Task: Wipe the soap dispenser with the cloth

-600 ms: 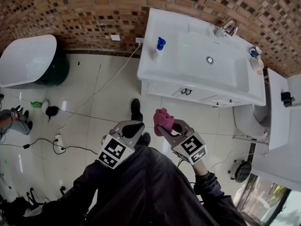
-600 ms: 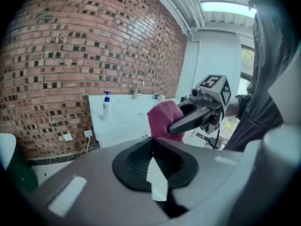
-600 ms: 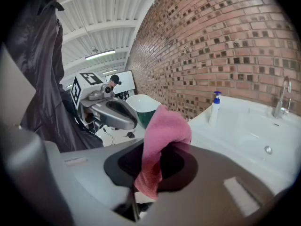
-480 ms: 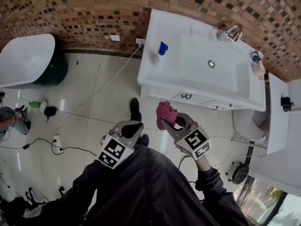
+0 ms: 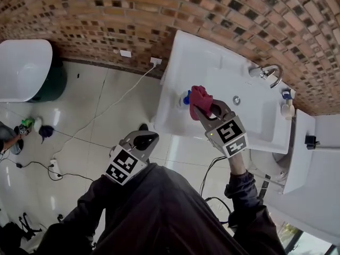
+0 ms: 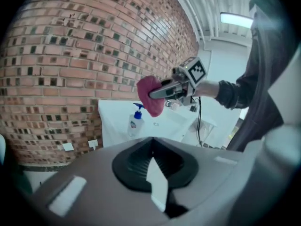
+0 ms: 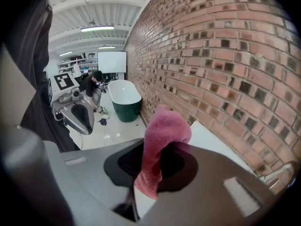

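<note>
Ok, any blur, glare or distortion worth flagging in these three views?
Head view: sharp and evenly lit, fisheye bows the sink edges. Left gripper view: round black vignette, brick wall bulges, ceiling lamp blown out, dispenser small but readable. Right gripper view: same vignette, cloth crisp, wall curved.

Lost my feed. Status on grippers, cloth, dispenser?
Right hand-held gripper shut on cloth, close to soap dispenser. Left hand-held gripper shut, empty. Nothing between cloth and dispenser.
</note>
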